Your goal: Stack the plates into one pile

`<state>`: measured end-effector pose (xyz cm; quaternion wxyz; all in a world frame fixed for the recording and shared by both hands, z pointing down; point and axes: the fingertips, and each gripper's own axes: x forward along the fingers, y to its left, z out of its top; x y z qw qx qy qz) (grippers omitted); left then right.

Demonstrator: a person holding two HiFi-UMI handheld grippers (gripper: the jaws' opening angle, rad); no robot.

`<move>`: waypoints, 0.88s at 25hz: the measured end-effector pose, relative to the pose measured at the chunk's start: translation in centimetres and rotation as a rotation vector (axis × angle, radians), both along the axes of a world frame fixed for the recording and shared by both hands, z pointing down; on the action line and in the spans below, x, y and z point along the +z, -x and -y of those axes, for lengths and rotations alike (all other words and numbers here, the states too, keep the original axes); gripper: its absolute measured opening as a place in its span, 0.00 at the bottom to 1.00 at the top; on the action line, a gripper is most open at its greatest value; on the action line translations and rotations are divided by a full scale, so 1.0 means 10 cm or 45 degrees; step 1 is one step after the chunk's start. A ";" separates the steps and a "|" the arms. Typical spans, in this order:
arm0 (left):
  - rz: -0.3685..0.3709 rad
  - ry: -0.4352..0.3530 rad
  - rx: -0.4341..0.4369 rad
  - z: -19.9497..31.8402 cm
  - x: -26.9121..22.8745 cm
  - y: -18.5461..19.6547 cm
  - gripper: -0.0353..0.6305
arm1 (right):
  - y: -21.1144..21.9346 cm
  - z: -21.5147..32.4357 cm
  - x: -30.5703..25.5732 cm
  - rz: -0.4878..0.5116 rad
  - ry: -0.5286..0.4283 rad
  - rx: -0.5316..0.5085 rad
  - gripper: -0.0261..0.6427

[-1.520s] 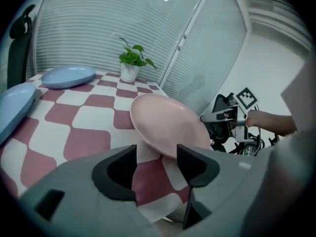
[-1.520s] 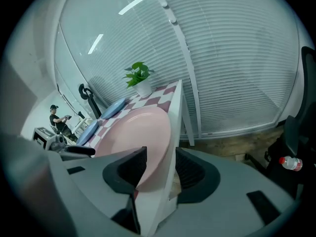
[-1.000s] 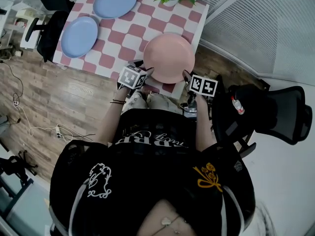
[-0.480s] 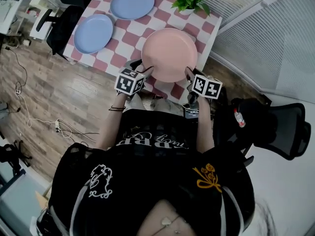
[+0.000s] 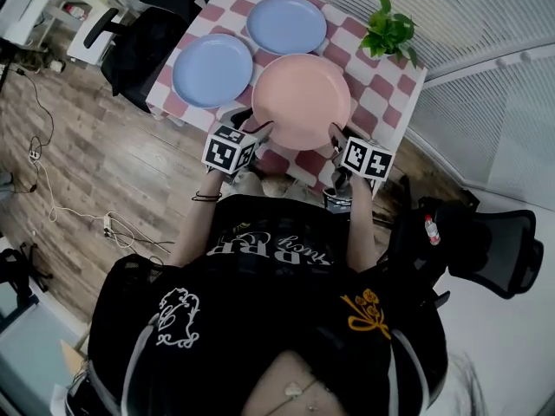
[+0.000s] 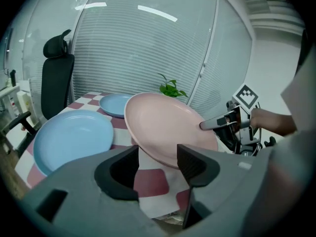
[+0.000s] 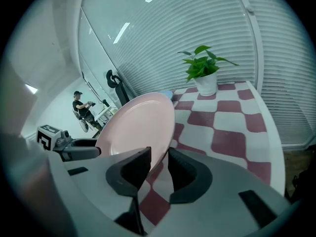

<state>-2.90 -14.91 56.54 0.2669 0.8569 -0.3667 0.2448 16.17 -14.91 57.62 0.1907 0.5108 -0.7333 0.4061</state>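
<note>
**Pink plate lifted, no pile yet**

The pink plate [image 5: 302, 100] hangs tilted over the checked table [image 5: 381, 81]. Its rim at 7 o'clock seems clamped in the left gripper [image 5: 254, 126], and its rim at 5 o'clock sits between the right gripper's [image 5: 335, 133] closing jaws. One blue plate [image 5: 212, 69] lies at its 10 o'clock and a second blue plate [image 5: 286, 24] at 12, so all the stacking is left. A plant [image 5: 390, 33] stands at 2 o'clock. Around are a wood floor [image 5: 104, 172], blinds and a chair [image 5: 143, 46].

Bright even light; sharp focus; fisheye-warped, dark-cornered gripper views.
</note>
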 end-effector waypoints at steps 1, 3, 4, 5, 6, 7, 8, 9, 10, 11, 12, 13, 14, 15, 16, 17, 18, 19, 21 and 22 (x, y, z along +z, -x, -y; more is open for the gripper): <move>0.000 0.000 -0.008 0.06 0.00 0.17 0.43 | 0.17 0.07 0.00 0.003 -0.003 -0.005 0.20; 0.008 0.006 -0.027 0.16 0.03 0.52 0.43 | 0.52 0.19 0.01 0.006 -0.005 -0.025 0.20; 0.013 0.011 -0.038 0.19 0.05 0.68 0.43 | 0.69 0.23 0.02 0.008 -0.004 -0.037 0.20; 0.017 0.018 -0.050 0.23 0.07 0.84 0.43 | 0.85 0.28 0.03 0.010 -0.001 -0.046 0.20; 0.018 0.026 -0.063 0.26 0.09 0.99 0.43 | 0.99 0.32 0.04 0.011 0.003 -0.055 0.20; 0.019 0.035 -0.075 0.29 0.10 1.12 0.43 | 1.13 0.36 0.04 0.011 0.009 -0.065 0.20; 0.021 0.044 -0.087 0.31 0.12 1.25 0.43 | 1.26 0.41 0.06 0.009 0.015 -0.076 0.20; 0.022 0.053 -0.099 0.34 0.13 1.38 0.43 | 1.38 0.45 0.07 0.006 0.020 -0.089 0.20; 0.025 0.059 -0.111 0.37 0.15 1.49 0.43 | 1.50 0.50 0.08 0.003 0.025 -0.102 0.20; 0.027 0.066 -0.123 0.39 0.16 1.60 0.43 | 1.61 0.55 0.10 0.000 0.031 -0.114 0.20; 0.030 0.075 -0.135 0.41 0.18 1.71 0.43 | 1.72 0.59 0.12 -0.002 0.038 -0.127 0.20; 0.034 0.086 -0.149 0.43 0.21 1.81 0.43 | 1.82 0.63 0.14 -0.004 0.049 -0.140 0.20; 0.037 0.102 -0.163 0.45 0.23 1.91 0.43 | 1.92 0.67 0.17 -0.006 0.061 -0.153 0.20; 0.040 0.119 -0.178 0.47 0.26 2.00 0.43 | 2.01 0.71 0.19 -0.006 0.075 -0.164 0.20; 0.041 0.136 -0.192 0.48 0.28 2.08 0.43 | 2.10 0.74 0.22 -0.006 0.089 -0.174 0.20; 0.042 0.152 -0.204 0.50 0.31 2.16 0.43 | 2.17 0.77 0.25 -0.004 0.104 -0.182 0.20; 0.042 0.166 -0.214 0.51 0.33 2.22 0.43 | 2.24 0.80 0.27 -0.001 0.117 -0.188 0.20; 0.040 0.179 -0.223 0.52 0.35 2.28 0.43 | 2.30 0.82 0.30 0.005 0.131 -0.190 0.20; 0.035 0.203 -0.241 0.54 0.40 2.37 0.43 | 2.39 0.84 0.35 0.022 0.157 -0.183 0.20; 0.034 0.213 -0.250 0.55 0.42 2.41 0.43 | 2.42 0.84 0.38 0.032 0.171 -0.176 0.20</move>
